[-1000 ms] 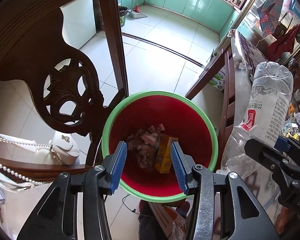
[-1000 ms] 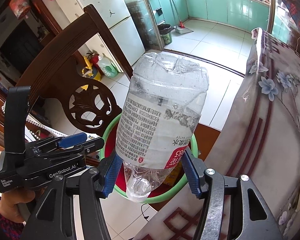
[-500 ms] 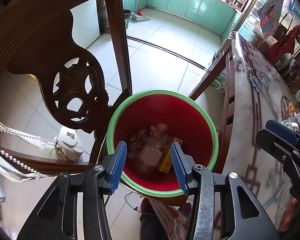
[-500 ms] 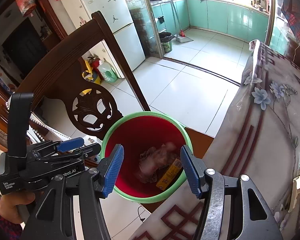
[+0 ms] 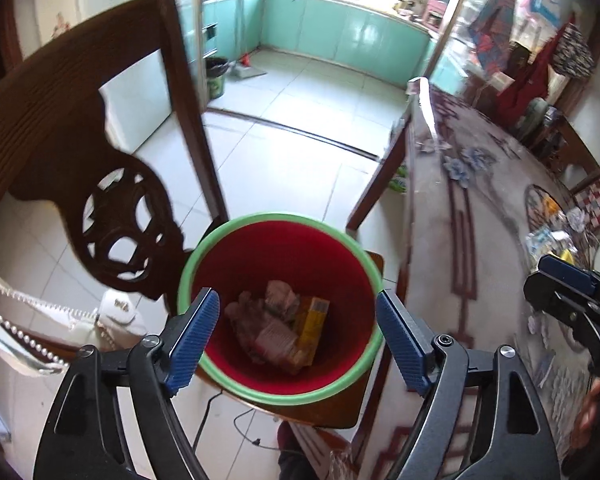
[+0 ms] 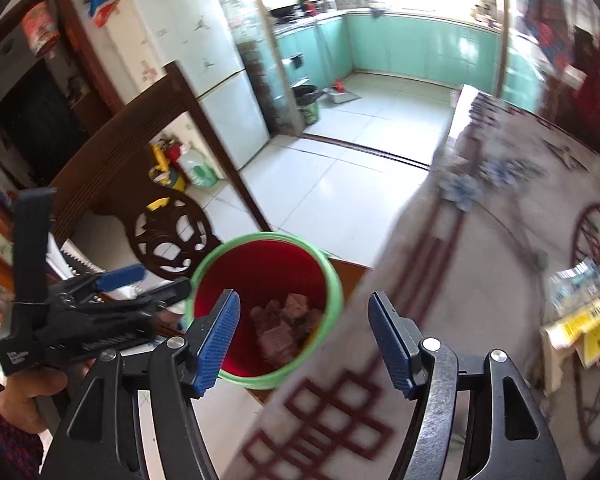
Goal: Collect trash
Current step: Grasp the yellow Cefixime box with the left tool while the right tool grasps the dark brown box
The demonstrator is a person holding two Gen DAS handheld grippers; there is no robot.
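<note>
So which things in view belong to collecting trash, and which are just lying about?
Part of the job:
- red bin with the green rim, holding a crushed bottle and a yellow carton
- leftover wrappers on the table
- left tool and right tool, both open and empty

Just lying about:
- carved wooden chair
- white handbag
- fridge
- floral tablecloth

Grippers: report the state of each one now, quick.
Left gripper: open, jaws have just been opening, nothing between them.
Right gripper: open, jaws have just been opening, nothing held.
</note>
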